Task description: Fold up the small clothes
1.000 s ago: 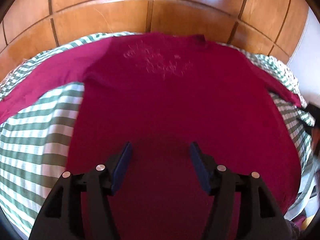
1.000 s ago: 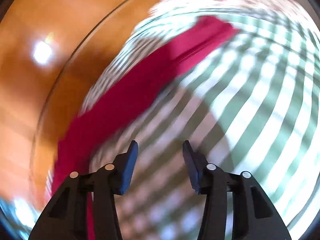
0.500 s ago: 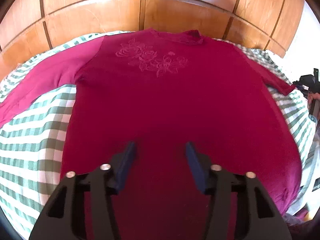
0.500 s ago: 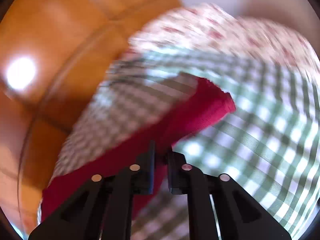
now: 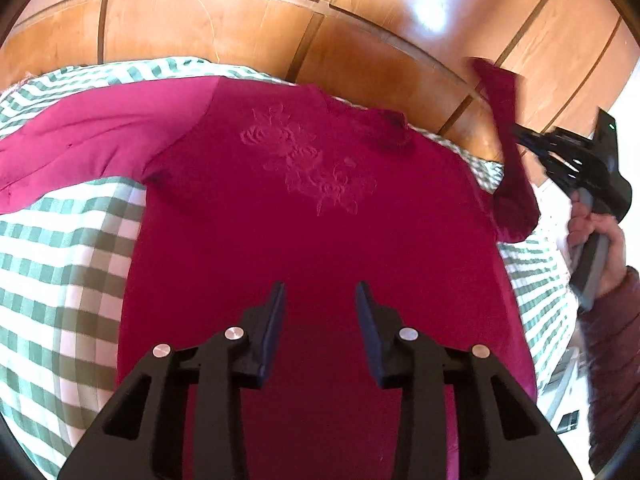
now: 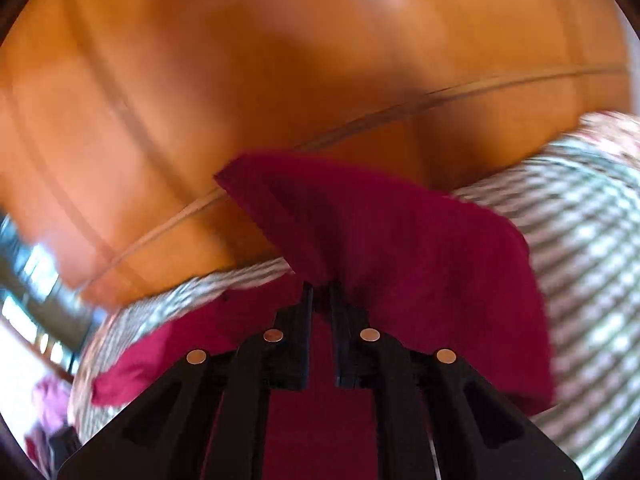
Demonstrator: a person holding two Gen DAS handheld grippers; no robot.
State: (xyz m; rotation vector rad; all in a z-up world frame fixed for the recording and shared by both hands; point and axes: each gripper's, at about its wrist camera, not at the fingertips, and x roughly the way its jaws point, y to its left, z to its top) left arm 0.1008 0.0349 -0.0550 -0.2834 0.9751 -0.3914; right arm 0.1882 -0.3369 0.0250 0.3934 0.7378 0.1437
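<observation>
A dark red long-sleeved shirt (image 5: pixel 312 208) with an embossed flower motif lies face up on a green and white checked cover (image 5: pixel 60 272). My left gripper (image 5: pixel 320 300) hovers over the shirt's lower middle; its jaws are closing with no cloth pinched between them. My right gripper (image 6: pixel 320 292) is shut on the shirt's right sleeve (image 6: pixel 400 248) and holds it lifted off the cover. In the left wrist view the raised right sleeve (image 5: pixel 504 128) hangs from the right gripper (image 5: pixel 524 136) at the far right. The left sleeve (image 5: pixel 80 140) lies spread out flat.
A glossy wooden panelled headboard (image 5: pixel 240 28) rises behind the bed. A hand (image 5: pixel 600 236) in a dark red sleeve holds the right tool's grey handle at the right edge. A floral pillow or cover (image 6: pixel 612 132) shows at the right in the right wrist view.
My right gripper shut on the right sleeve's end and swung it up off the cover. The left gripper's jaws narrowed, and it shifted slightly and rolled over the shirt.
</observation>
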